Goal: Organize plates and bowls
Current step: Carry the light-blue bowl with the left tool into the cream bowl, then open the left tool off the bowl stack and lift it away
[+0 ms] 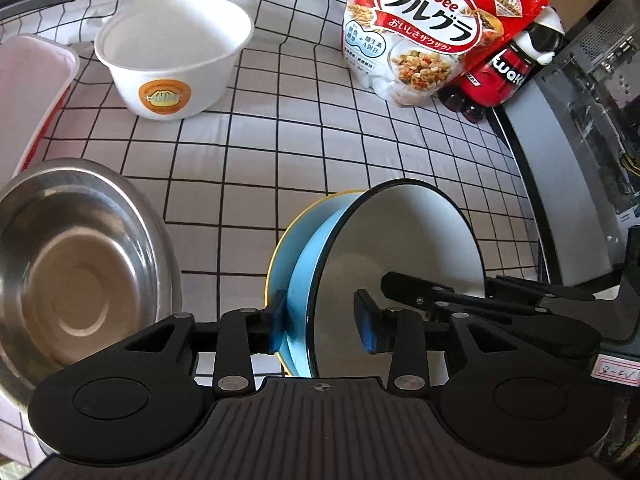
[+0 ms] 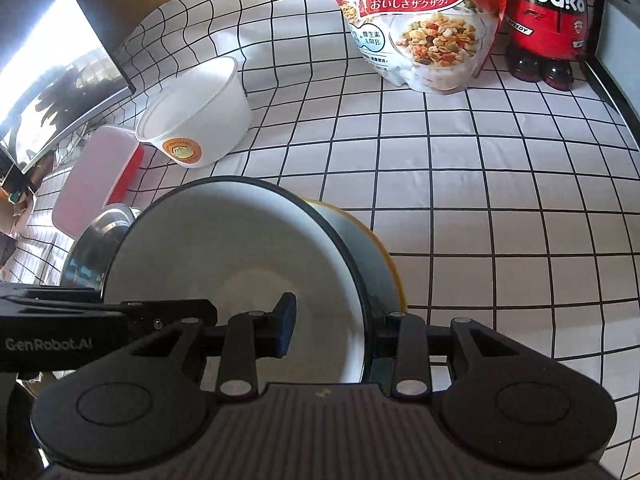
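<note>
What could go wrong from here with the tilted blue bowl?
1. The left tongs stand open around the blue bowl's wall, so the right tongs alone seem to hold it; it may slip.
2. It leans into the yellow-rimmed bowl; a drop could chip either.
3. The steel bowl sits close; a swing may knock it.

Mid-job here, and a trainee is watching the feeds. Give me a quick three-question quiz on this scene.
1. True or false: the left gripper and right gripper each straddle the blue bowl at its rim.
2. The blue bowl sits in: A) the yellow-rimmed dish, B) a steel bowl, C) a paper bowl.
3. What stands right beside the cereal bag?
Key: 1 true; 2 A; 3 the red bottle.
</note>
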The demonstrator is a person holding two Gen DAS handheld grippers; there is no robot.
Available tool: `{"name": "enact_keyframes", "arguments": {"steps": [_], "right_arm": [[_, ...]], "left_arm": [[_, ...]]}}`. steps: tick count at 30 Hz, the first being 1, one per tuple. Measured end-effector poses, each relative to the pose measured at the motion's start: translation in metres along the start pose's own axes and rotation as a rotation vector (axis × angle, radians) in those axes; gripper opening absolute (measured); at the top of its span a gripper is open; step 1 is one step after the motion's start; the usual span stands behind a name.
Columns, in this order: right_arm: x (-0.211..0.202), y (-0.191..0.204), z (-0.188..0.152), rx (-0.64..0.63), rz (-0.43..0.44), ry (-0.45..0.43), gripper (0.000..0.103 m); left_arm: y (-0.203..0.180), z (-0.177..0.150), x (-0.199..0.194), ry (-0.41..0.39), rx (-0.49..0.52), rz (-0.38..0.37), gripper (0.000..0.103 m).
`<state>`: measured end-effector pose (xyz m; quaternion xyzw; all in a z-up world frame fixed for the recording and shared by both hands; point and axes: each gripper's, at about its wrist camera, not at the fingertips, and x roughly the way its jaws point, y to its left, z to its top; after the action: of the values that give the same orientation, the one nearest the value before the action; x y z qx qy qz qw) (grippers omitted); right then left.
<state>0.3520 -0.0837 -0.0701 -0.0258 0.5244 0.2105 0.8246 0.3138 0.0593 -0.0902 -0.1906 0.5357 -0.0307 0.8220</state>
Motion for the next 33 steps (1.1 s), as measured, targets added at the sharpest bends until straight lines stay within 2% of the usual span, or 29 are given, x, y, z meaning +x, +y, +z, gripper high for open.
{"name": "enact_keyframes", "arguments": {"steps": [18,33], "right_arm": [[0.003,0.001,0.002,0.009,-0.005,0.018,0.035],[-0.013,0.000,0.004,-0.008,-0.019,0.003,0.036]], "left_arm": [[-0.001,0.002,0.000,0.009,0.037,-0.010,0.043],[0.006,0.006,-0.003,-0.006,0.012,-0.033,0.042]]}}
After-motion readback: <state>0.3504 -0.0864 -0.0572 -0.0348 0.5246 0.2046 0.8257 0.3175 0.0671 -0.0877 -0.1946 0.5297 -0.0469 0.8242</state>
